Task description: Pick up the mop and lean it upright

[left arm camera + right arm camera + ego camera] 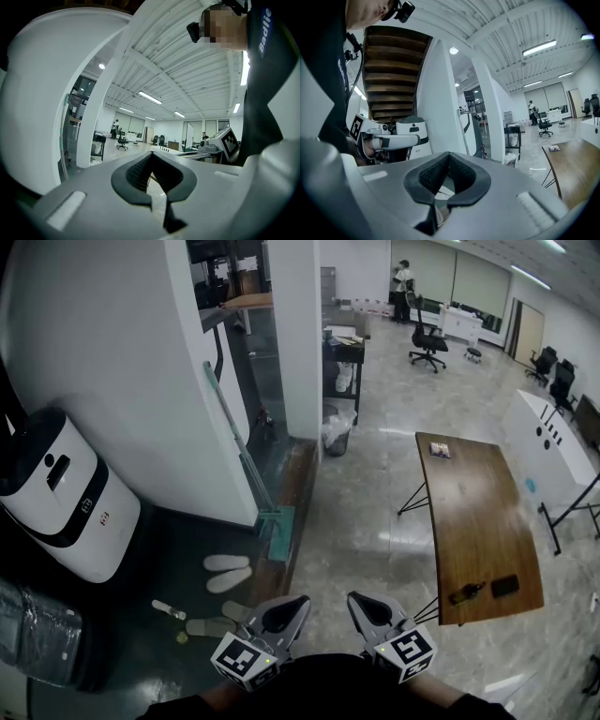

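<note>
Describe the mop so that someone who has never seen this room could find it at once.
Start at the big white wall on the left of the head view. At its right edge the mop leans upright, its head on the dark floor. It is the only long thin pole there, with a flat greenish head, unlike the squat white machine and pale slippers nearby.

Your mop [278, 532] has a pale teal handle and a teal-green head, set against the white wall [141, 352] at the far left, beside a white machine [56, 493] banded in black. Your left hand-held gripper [302, 602] and right hand-held gripper [352, 598] are light grey with black ribbed pads and black-and-white square markers. On the right, the bench [478, 512] is warm brown wood over the glossy grey marbled floor [366, 502], and two off-white slippers [228, 571] lie near you.
</note>
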A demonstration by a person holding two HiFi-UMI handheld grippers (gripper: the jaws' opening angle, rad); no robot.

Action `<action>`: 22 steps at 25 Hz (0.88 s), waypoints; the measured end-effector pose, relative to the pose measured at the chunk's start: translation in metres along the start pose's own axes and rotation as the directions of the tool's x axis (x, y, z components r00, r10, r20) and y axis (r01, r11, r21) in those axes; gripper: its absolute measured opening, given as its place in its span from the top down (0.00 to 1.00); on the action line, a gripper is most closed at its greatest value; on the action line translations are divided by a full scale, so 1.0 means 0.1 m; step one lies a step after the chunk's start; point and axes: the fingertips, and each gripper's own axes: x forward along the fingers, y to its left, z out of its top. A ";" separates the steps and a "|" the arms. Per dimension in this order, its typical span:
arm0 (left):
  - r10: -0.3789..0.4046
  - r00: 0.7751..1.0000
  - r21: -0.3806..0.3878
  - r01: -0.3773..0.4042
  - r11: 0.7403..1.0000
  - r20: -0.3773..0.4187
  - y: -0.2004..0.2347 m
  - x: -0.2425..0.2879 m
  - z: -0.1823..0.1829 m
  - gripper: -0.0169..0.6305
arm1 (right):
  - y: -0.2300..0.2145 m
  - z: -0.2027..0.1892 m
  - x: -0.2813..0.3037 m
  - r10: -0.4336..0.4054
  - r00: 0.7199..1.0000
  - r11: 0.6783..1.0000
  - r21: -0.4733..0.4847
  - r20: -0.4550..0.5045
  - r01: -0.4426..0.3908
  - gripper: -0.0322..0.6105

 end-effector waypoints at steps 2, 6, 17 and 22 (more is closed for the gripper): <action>0.000 1.000 -0.001 0.000 1.000 -0.004 -0.02 0.00 -0.01 0.94 | -0.01 -0.01 -0.02 -0.003 1.000 1.000 0.005 -0.001 0.003 0.94; 0.003 1.000 -0.001 -0.003 1.000 -0.006 -0.05 0.05 -0.02 0.94 | -0.07 -0.02 -0.07 -0.008 1.000 1.000 0.016 -0.002 0.008 0.94; 0.005 1.000 0.020 -0.004 1.000 -0.022 -0.23 0.22 -0.10 0.94 | -0.30 -0.08 -0.29 -0.018 1.000 0.999 0.034 -0.002 0.018 0.94; 0.017 1.000 0.020 -0.016 1.000 -0.027 -0.37 0.35 -0.05 0.94 | -0.43 -0.06 -0.42 -0.022 1.000 0.999 0.030 0.002 0.022 0.94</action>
